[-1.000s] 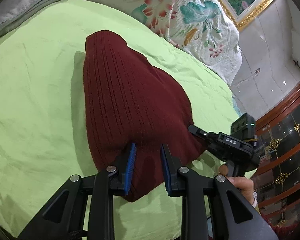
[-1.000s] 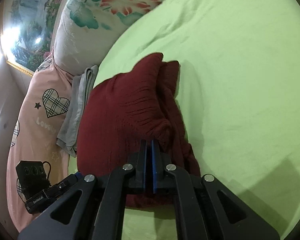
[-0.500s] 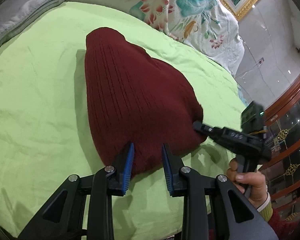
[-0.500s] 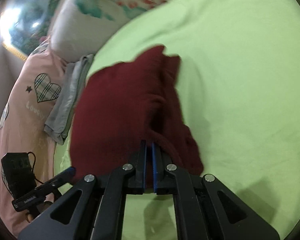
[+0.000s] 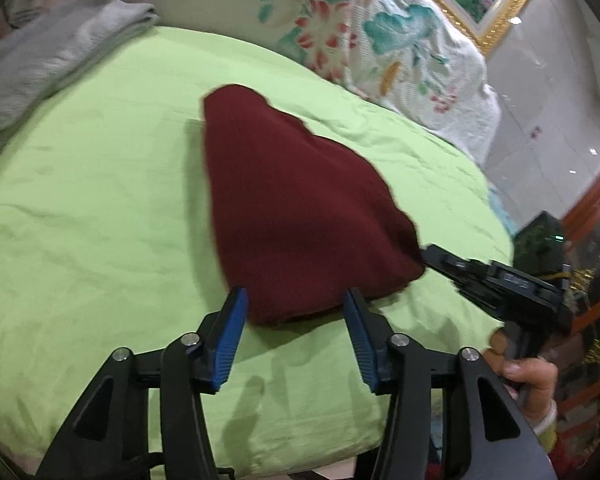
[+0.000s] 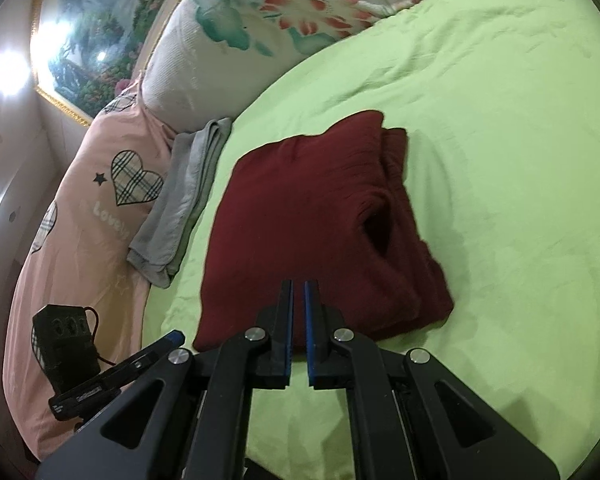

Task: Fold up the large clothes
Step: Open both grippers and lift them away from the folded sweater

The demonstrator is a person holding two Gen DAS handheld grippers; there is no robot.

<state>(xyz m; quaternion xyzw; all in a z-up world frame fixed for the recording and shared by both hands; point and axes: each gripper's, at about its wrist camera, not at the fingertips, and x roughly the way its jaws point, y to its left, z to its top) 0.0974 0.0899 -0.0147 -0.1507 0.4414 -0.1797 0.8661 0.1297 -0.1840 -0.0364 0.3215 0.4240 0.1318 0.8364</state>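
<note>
A dark red knitted sweater (image 5: 292, 208) lies folded flat on the green bedsheet (image 5: 100, 200). My left gripper (image 5: 295, 294) hovers at the sweater's near edge. Its jaws are opening, and the hem shows between the blue pads (image 5: 232, 328) without being pressed. In the right wrist view the sweater (image 6: 300, 208) shows its stacked folds on the right side. My right gripper (image 6: 299, 282) is shut just above the sweater's near edge, with nothing visibly pinched. Seen from the left, the right gripper (image 5: 426, 250) points at the sweater's right corner, and a hand (image 5: 528, 380) holds it.
Folded grey cloth (image 6: 184, 200) lies left of the sweater beside a pink heart-print quilt (image 6: 92, 220). A floral quilt (image 5: 360, 28) is piled at the bed's far side. A wooden cabinet (image 5: 596, 208) stands to the right. The bed's front edge runs just under my grippers.
The left jaws have spread wide and drawn back off the sweater's hem. The right gripper has pulled back and risen, staying shut. The sweater has settled flat.
</note>
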